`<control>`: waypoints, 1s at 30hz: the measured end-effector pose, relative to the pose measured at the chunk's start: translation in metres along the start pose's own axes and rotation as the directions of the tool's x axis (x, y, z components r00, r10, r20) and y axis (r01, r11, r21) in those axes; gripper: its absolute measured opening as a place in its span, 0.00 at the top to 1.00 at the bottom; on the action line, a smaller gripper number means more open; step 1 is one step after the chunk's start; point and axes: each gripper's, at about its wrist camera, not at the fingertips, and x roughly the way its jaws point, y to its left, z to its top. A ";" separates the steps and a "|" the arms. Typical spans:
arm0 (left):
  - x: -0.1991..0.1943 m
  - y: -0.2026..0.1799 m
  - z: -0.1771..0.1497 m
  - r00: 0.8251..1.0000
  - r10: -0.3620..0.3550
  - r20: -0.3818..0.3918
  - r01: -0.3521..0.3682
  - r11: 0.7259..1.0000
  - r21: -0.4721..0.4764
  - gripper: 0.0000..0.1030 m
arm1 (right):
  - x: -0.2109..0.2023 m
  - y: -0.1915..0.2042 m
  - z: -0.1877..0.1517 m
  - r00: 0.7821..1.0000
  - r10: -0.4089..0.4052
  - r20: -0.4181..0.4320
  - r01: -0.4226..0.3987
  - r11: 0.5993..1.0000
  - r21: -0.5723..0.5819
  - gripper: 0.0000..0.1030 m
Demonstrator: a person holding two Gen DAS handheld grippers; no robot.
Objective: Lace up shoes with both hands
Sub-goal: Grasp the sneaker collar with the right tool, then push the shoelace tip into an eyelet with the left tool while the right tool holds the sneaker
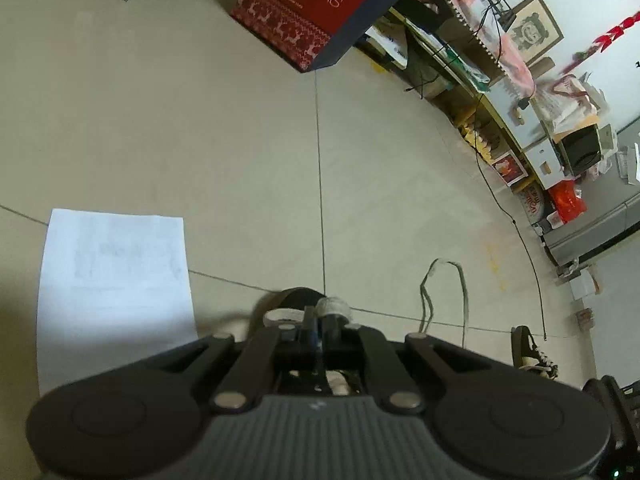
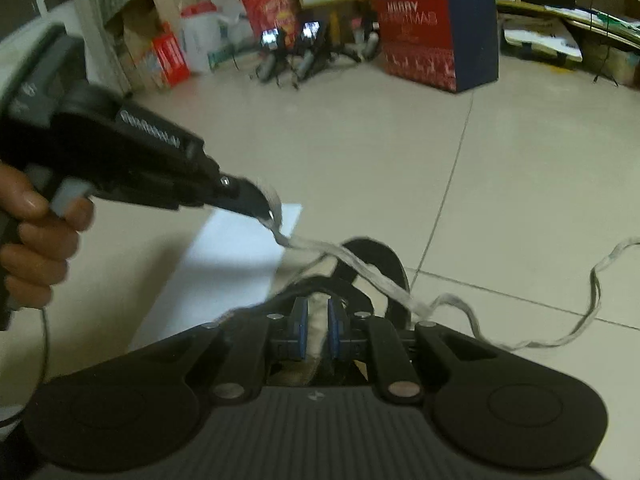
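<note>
Left gripper (image 2: 266, 210) pinches lace (image 2: 360, 266) above shoe (image 2: 394, 268) (right gripper (image 2: 314, 326) part-spread).

A white sheet of paper (image 1: 116, 292) lies flat on the pale tiled floor (image 1: 240, 160), across a grout line. Well beyond it stands a red and navy box (image 2: 436, 26) printed "MERRY CHRISTMAS", with tripods (image 2: 300, 60) and cables lying on the floor near it. To one side low shelves (image 1: 460, 68) hold papers, boxes and a framed picture (image 1: 534, 30), and a thin black cable (image 1: 516, 220) trails from them over the tiles.
</note>
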 end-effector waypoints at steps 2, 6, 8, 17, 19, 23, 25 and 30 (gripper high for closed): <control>0.004 0.002 -0.001 1.000 -0.001 -0.017 0.001 1.000 -0.001 0.98 | 0.007 0.006 0.007 1.000 -0.011 -0.017 0.010 1.000 -0.027 0.88; 0.005 0.000 -0.005 1.000 0.004 -0.030 -0.003 0.999 0.042 0.98 | 0.013 0.009 0.013 0.998 -0.012 -0.053 0.008 0.997 -0.083 0.88; 0.007 0.002 -0.006 0.999 0.001 -0.036 0.000 0.999 0.039 0.98 | 0.012 0.005 0.012 0.998 -0.006 -0.068 -0.001 0.995 -0.098 0.87; 0.012 -0.006 -0.006 0.998 -0.001 -0.056 0.007 0.995 0.101 0.98 | 0.023 0.004 0.009 0.995 0.012 -0.101 -0.024 0.992 -0.122 0.88; 0.011 -0.005 -0.006 0.998 -0.002 -0.059 0.008 0.995 0.104 0.98 | 0.025 0.003 0.009 0.995 0.008 -0.099 -0.019 0.994 -0.112 0.88; 0.012 -0.005 -0.004 0.998 0.001 -0.065 0.007 0.992 0.126 0.98 | 0.032 0.005 0.007 0.995 -0.004 -0.098 -0.007 0.994 -0.111 0.88; 0.013 -0.005 -0.004 0.997 0.004 -0.071 0.006 0.991 0.133 0.98 | 0.033 0.006 0.006 0.995 -0.005 -0.096 -0.005 0.994 -0.107 0.88; 0.016 -0.004 -0.006 0.997 -0.004 -0.077 0.014 0.991 0.130 0.98 | 0.034 0.005 0.005 0.996 0.003 -0.090 -0.010 0.997 -0.080 0.88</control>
